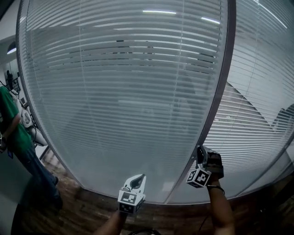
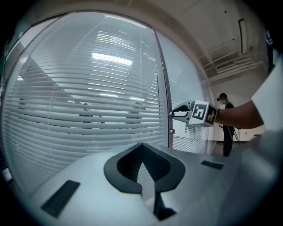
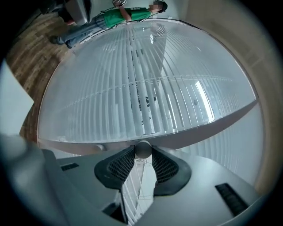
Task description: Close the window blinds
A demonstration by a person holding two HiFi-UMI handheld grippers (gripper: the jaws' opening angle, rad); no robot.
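There were two grippers. The right gripper [image 1: 201, 153] was far out on the right, up against the dark post [image 1: 220, 101] between the windows. Its two jaws were clamped on a small round grey knob [image 3: 143, 149] that stuck out from the post. A second knob [image 2: 172, 131] sat on the same post just beside it, with nothing touching it. The left gripper [image 1: 139, 178] was nearer and more to the left, held in front of the left window. Its jaw tips were together and it held nothing.

There were two big glass panes [image 1: 92, 151], one on each side of the post. Behind each pane hung one set of blinds, so there were two: the left blinds [image 1: 124, 92] and the right blinds [image 1: 257, 114]. Both were made of many thin white slats lying flat across. Through the left blinds some dim dark shapes showed between the slats.

Two other people were in the room. One person in a green top [image 1: 10, 120] stood near the left window's left edge. One person in dark clothes [image 2: 226, 128] stood far off on the right, past the right gripper.

The floor [image 1: 82, 211] was brown wood. The walls and ceiling were pale, and long ceiling lights [image 1: 158, 12] shone in the glass.
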